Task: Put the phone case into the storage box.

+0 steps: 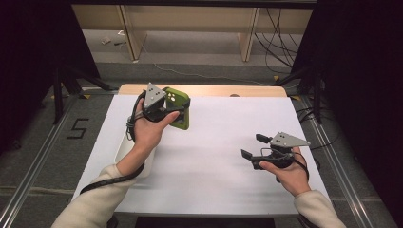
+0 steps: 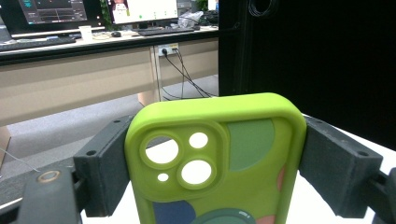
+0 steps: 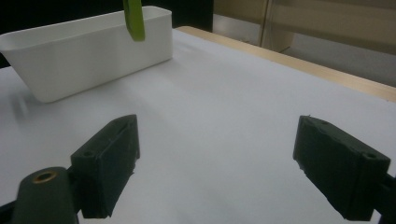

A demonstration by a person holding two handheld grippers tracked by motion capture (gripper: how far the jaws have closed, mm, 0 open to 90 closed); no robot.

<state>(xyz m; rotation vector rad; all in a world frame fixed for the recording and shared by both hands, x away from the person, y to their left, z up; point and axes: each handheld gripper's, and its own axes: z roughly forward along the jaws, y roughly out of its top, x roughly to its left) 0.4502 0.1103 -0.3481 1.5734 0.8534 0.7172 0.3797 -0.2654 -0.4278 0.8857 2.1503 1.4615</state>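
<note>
A white-topped bench [image 1: 214, 156] with a strip of bare wood along its far edge carries the work, and the person's forearms in cream sleeves come in from the bottom of the high view. A white rectangular bin [image 3: 88, 51] stands at the bench's left side; from above most of it is hidden under the left forearm, with a sliver of its wall showing beside the wrist, while the right gripper view shows its long wall and rim plainly, though its inside cannot be seen. The left gripper [image 2: 215, 158] is held up above the far left part of the bench, and its jaws are closed on a lime-green phone case [image 2: 219, 154], one black pad against each long side. In the high view that case [image 1: 177, 107] is partly covered by the grey three-cornered plate and the hand, so little more than its green edge and pale camera holes shows; the left gripper view gives its back in full, with the raised camera surround, round cut-outs and blotches of dark green, blue and pink, its lower end cut off by the frame. In the right gripper view a narrow green strip of the case [image 3: 134, 18] hangs in from the top above the bin. The right gripper [image 1: 254, 146] is held low over the right part of the bench, its jaws spread wide with bare white surface between them.
</note>
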